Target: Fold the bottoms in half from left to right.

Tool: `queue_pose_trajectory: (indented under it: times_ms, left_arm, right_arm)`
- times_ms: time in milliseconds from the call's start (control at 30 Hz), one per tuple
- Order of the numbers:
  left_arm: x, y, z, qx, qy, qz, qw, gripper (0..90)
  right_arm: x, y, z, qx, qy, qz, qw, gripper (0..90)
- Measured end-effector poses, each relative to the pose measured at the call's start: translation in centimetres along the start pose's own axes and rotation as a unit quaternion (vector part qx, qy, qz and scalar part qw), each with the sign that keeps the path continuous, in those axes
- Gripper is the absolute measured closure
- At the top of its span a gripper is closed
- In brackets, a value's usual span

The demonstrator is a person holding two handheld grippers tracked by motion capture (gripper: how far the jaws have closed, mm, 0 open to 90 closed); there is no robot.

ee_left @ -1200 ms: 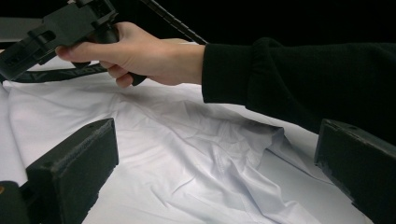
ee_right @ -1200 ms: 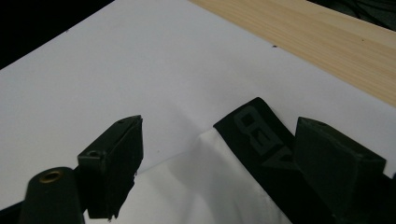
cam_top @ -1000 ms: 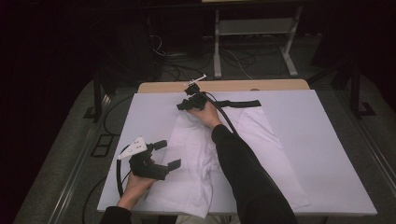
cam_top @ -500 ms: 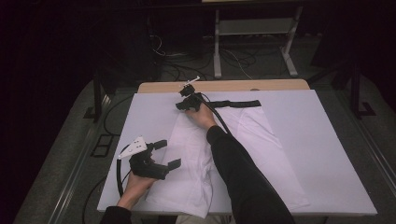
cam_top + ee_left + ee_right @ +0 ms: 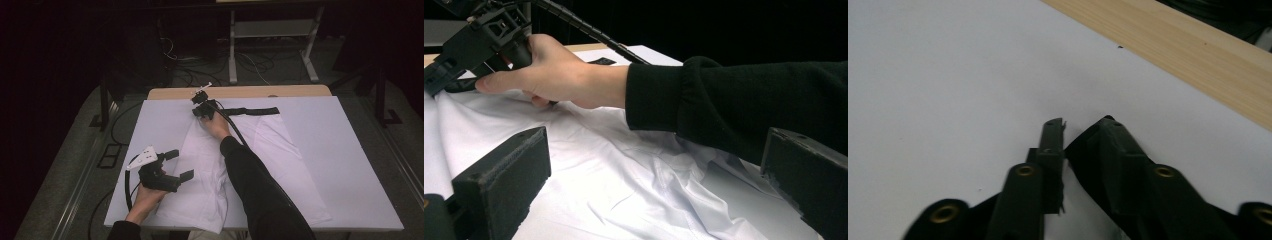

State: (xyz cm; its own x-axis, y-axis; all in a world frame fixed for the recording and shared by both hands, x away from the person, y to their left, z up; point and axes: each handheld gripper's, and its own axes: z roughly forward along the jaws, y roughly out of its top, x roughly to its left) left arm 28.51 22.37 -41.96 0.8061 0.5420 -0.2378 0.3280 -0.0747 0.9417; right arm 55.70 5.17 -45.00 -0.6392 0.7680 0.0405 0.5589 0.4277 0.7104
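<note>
Pinching smooth black strap (image 5: 1083, 145), right tool (image 5: 1080, 131) over creased white garment (image 5: 210, 165).

A white garment (image 5: 220, 165) lies spread on the white-covered table (image 5: 350, 165), its black collar band (image 5: 252, 111) stretched along the far side. The right gripper (image 5: 200, 107) sits at the left end of that band, jaws just drawn nearly together on it. The left gripper (image 5: 176, 165) hovers at the garment's near left edge, jaws spread apart.
</note>
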Motion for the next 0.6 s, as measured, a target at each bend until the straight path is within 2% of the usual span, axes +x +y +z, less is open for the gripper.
queue_pose_trajectory:
  times_ms: [33, 67, 133, 233, 433, 500, 600]
  left_arm:
    - [0.0, 0.0, 0.0, 0.0, 0.001, 0.0, 1.0, 0.0]
    - [0.0, 0.0, 0.0, 0.001, 0.002, 0.0, 1.0, 0.0]
    - [0.0, 0.0, 0.0, 0.001, 0.003, 0.001, 1.0, 0.0]
    - [0.1, 0.0, -0.1, 0.005, 0.008, 0.0, 1.0, 0.0]
    - [0.0, -0.1, -0.4, 0.03, 0.028, 0.008, 0.9991, 0.0]
    - [-0.1, -0.2, -0.8, 0.038, 0.035, 0.005, 0.9987, 0.0]
    - [0.1, -0.3, -1.2, 0.048, 0.047, -0.01, 0.9977, 0.0]
  right_arm:
    - [0.0, 0.0, 0.0, 0.0, 0.0, 0.0, 1.0, 77.0]
    - [-0.1, 0.1, -0.2, 0.003, 0.004, 0.0, 1.0, 82.4]
    - [-0.2, 0.1, -0.3, 0.004, 0.008, 0.006, 0.9999, 84.4]
    - [-0.3, 0.2, -0.5, 0.006, 0.012, 0.009, 0.9999, 85.0]
    - [-0.3, 0.2, -1.2, 0.006, 0.023, 0.006, 0.9997, 85.6]
    - [-0.3, 0.2, -1.5, 0.003, 0.028, 0.007, 0.9996, 85.6]
    - [-0.4, 0.2, -2.0, -0.001, 0.031, 0.004, 0.9995, 85.7]
